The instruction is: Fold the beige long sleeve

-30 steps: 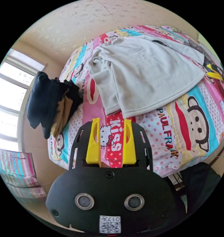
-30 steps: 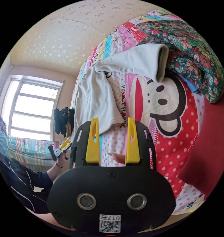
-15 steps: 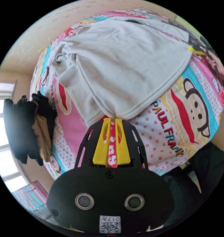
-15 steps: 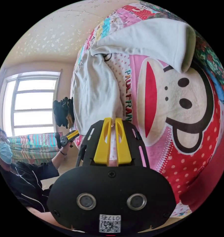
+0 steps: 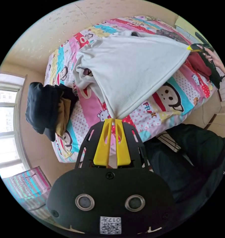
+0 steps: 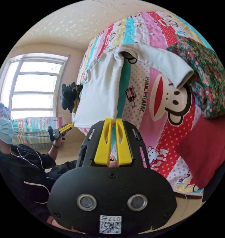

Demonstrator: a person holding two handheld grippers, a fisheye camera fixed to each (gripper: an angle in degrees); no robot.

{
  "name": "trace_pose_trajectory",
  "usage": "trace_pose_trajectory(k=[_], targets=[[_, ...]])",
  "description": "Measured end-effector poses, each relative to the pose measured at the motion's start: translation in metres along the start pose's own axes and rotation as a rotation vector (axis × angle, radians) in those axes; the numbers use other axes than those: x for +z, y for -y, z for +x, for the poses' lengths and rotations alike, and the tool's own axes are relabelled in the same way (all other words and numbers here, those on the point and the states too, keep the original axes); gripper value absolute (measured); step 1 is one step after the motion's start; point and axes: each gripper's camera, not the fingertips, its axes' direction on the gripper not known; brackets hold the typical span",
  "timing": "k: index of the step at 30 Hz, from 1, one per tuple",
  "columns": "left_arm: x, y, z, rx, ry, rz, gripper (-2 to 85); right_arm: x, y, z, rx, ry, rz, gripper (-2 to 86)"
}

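The beige long sleeve (image 5: 134, 67) hangs lifted above the cartoon-print bed (image 5: 67, 59), its hem stretched taut between both grippers. My left gripper (image 5: 113, 120) is shut on one hem corner. The other hem corner is pinched by the right gripper (image 5: 192, 47), seen far right in the left gripper view. In the right gripper view my right gripper (image 6: 113, 120) is shut on the hem of the beige long sleeve (image 6: 100, 94), and one sleeve (image 6: 164, 64) trails over the bed toward a floral quilt (image 6: 204, 81). The left gripper (image 6: 64, 129) appears there in a person's hand.
A pile of dark clothes (image 5: 46, 109) lies at the bed's end by the window (image 5: 4, 124). A red pillow (image 6: 204, 151) sits beside the floral quilt. A person in dark clothing (image 6: 20, 168) stands at the bedside. Striped fabric (image 5: 28, 183) lies below the window.
Both grippers came down onto the hem corners, shut on them, then rose and drew back, lifting the shirt's body off the bed.
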Motion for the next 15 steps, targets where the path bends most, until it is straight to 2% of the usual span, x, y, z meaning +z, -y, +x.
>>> trace_pose_trajectory(k=[4, 6, 8, 10, 12, 15], targets=[[0.069, -0.007, 0.044, 0.012, 0.097, -0.100, 0.3, 0.058, -0.027, 0.056, 0.135, 0.071, -0.011, 3.5], [0.092, -0.006, 0.052, 0.004, 0.207, -0.219, -0.3, 0.071, -0.050, 0.088, 0.274, 0.349, 0.175, 3.7], [0.103, -0.018, 0.050, -0.032, 0.268, -0.365, -0.5, 0.074, -0.063, 0.098, 0.296, 0.532, 0.290, 4.0], [0.088, -0.037, 0.043, -0.072, 0.168, -0.339, -0.5, 0.072, -0.067, 0.095, 0.257, 0.535, 0.290, 4.5], [0.076, -0.055, 0.026, -0.140, 0.078, -0.338, -0.5, 0.063, -0.069, 0.088, 0.232, 0.452, 0.248, 5.8], [0.039, -0.068, -0.013, -0.235, -0.039, -0.190, -0.5, 0.037, -0.075, 0.086, 0.204, 0.412, 0.278, 8.2]])
